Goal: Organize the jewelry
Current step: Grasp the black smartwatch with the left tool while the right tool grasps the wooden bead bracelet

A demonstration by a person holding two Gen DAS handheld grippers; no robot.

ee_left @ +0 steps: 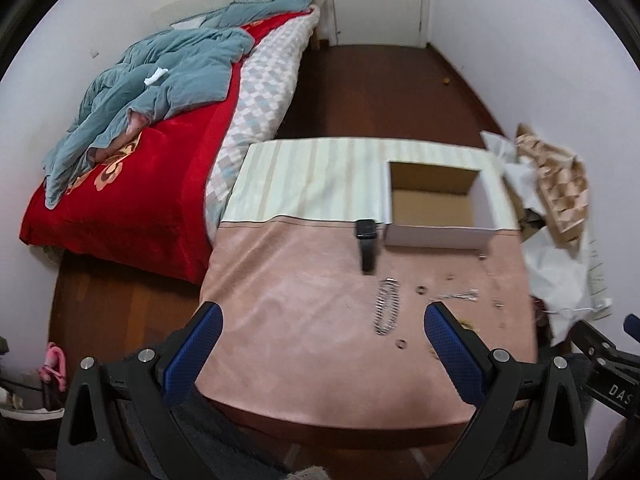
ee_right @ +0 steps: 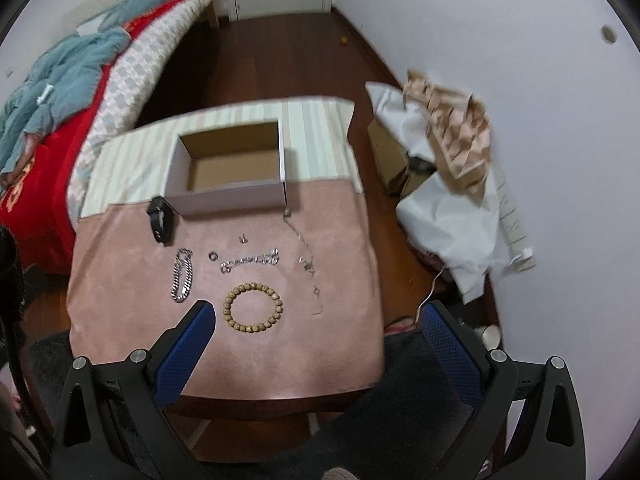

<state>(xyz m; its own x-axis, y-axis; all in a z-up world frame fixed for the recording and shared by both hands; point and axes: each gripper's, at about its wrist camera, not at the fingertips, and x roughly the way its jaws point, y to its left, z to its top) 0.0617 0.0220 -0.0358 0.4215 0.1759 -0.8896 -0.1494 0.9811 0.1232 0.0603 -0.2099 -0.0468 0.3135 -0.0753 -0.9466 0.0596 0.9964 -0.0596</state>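
Hovering above the near edge of the table [ee_right: 340, 360], both grippers, neither touching anything. Left gripper [ee_left: 320, 316] with blue fingers [ee_left: 200, 340] spread wide apart and nothing between them; right gripper [ee_right: 316, 316] likewise wide apart and empty.

Laid out on the pink cloth [ee_right: 120, 320] that covers the near part of the table: a wooden bead bracelet [ee_right: 253, 307] toward the near edge, lying flat in a ring just beyond the right gripper's left finger. Farther in, a heavy silver chain bracelet [ee_right: 182, 275] toward the left edge, a small ring [ee_right: 213, 256] just beside it, then a lighter silver bracelet [ee_right: 250, 261] across the middle. Toward the right edge, a thin chain [ee_right: 306, 256] running from the box corner toward the near side. One tiny metal piece [ee_right: 242, 239] between the lighter bracelet and the box, too small to identify.

Sitting at the far side, on the seam between pink cloth and striped cloth [ee_right: 316, 140]: an open cardboard box [ee_right: 228, 200], white outside, brown inside, nothing visible in it. Touching its left near corner, a black watch [ee_right: 161, 220], strap trailing toward the near edge.

Beyond the table's left edge, a bed [ee_left: 120, 200] with red cover and crumpled blue quilt [ee_left: 160, 80].
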